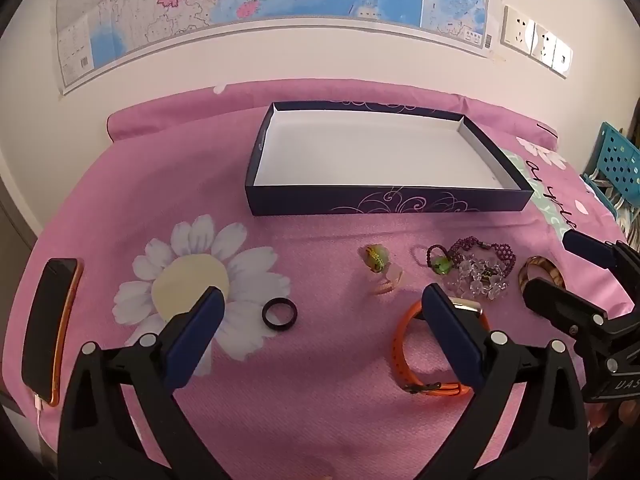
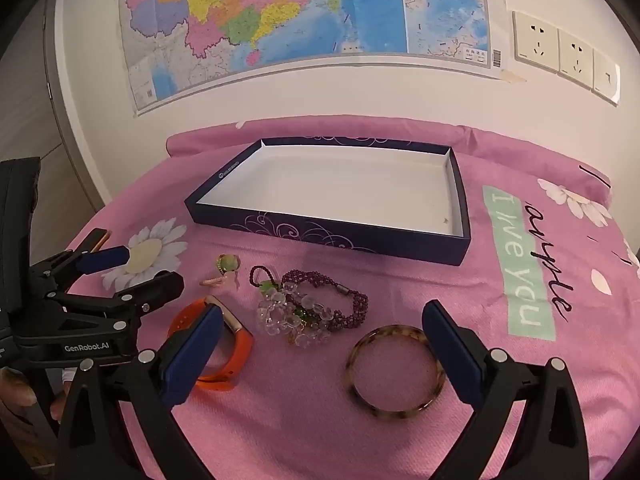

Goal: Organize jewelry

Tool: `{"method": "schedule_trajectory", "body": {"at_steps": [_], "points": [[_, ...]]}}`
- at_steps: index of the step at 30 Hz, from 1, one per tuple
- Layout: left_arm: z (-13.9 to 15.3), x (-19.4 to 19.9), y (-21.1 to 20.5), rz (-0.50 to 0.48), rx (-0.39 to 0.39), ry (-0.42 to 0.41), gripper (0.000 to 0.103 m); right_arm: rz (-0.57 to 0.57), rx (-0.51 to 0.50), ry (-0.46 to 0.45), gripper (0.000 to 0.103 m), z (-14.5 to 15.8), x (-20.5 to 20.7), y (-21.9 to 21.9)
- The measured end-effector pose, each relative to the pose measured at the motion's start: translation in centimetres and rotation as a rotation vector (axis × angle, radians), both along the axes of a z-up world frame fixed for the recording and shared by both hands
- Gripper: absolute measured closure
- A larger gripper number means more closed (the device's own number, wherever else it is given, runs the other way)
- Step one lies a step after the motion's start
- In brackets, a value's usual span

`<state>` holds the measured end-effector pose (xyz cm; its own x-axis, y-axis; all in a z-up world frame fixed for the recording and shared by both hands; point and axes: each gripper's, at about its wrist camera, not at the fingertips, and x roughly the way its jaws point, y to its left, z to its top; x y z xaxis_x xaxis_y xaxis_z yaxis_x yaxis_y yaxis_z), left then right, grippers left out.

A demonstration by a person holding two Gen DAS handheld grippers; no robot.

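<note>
Jewelry: tortoiseshell bangle point(image 2: 396, 372) lower centre on pink bed cover point(image 2: 304, 432) | stiff, slick, likely brittle; I'd pinch its rim | my right tool point(image 2: 322, 348) and left tool point(image 1: 324, 330) both spread wide, empty | box point(image 2: 320, 232) above.

Landmark: dark blue tray point(image 2: 320, 236), white inside, on the pink bedsheet point(image 2: 400, 440)
Tortoiseshell bangle point(image 2: 395, 372): nearer than the tray, flat, between the right gripper's point(image 2: 326, 354) wide-apart fingers point(image 2: 452, 344)
Purple bead bracelet point(image 2: 352, 300): just before the tray's front wall, touching the clear bead cluster point(image 2: 288, 320)
Orange watch point(image 2: 224, 344): left of the cluster
Left gripper point(image 2: 132, 268): spread, off the tray's left front corner
</note>
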<state>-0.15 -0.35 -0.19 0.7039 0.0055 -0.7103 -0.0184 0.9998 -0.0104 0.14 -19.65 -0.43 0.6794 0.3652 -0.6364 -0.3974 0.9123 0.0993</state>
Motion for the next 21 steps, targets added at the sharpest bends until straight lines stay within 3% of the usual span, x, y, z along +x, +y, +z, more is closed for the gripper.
{"method": "schedule_trajectory", "body": {"at_steps": [21], "points": [[-0.15,-0.11,0.07,-0.002,0.005,0.001,0.006,-0.004,0.001,0.01,0.007,-0.37,0.04,-0.11]]}}
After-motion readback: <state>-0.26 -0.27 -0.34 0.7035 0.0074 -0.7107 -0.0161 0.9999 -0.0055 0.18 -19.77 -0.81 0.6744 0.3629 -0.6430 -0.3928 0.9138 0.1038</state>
